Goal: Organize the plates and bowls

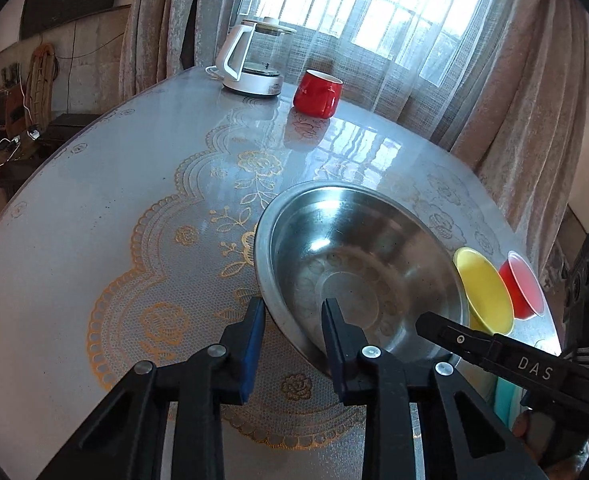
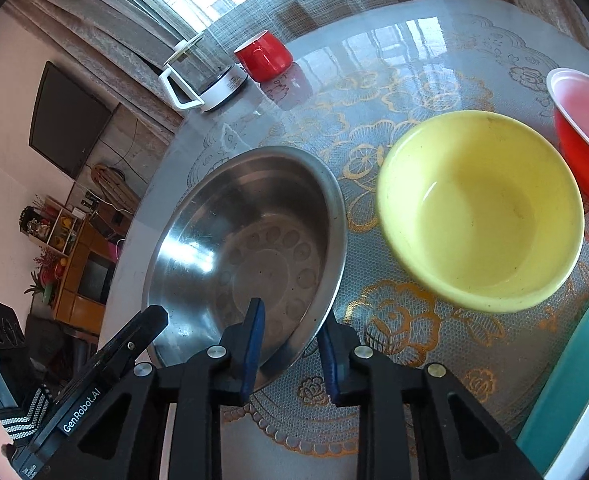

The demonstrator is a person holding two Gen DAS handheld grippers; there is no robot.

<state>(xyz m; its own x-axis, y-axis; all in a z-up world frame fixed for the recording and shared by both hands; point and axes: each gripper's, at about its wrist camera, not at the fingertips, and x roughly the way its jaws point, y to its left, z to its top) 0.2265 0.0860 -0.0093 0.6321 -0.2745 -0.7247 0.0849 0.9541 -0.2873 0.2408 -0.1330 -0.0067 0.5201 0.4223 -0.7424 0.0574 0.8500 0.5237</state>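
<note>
Left gripper [image 1: 294,312]: narrowed to a small gap and clamped astride the near-left rim of the steel bowl [image 1: 354,248]. Blue-padded outer finger [image 1: 256,332] against the outside of the rim, inner finger down inside on the sloping wall. Nothing else in the grip.

Right gripper [image 2: 290,322]: likewise narrowed, gripping the same bowl's near-right rim. One finger [image 2: 254,332] inside the bowl, the other outside, with the rim running between the blue pads. Seen from the left wrist, its black tip reaching over the bowl's right edge.

Steel bowl itself: empty and shiny, with a ring of stamped circles on its bottom. Sitting in the middle of the round table [image 1: 94,200], over a gold lace-patterned cover. Whether lifted off the surface or still resting on it, impossible to tell.

Just right of it, apart from its rim: yellow bowl [image 2: 478,208], upright and empty. Further right and a little farther away: red bowl [image 2: 586,140] with a pale inside, close beside the yellow one; touching or not, unclear. At the near right edge: teal dish [image 2: 574,380] with a white rim, only partly in view.

At the table's far side, well apart from the bowls: red mug [image 2: 264,56], and left of it a white-handled glass kettle [image 1: 250,60] on its base. Beyond those, curtains [image 1: 514,120] and a bright barred window [image 1: 374,4].
</note>
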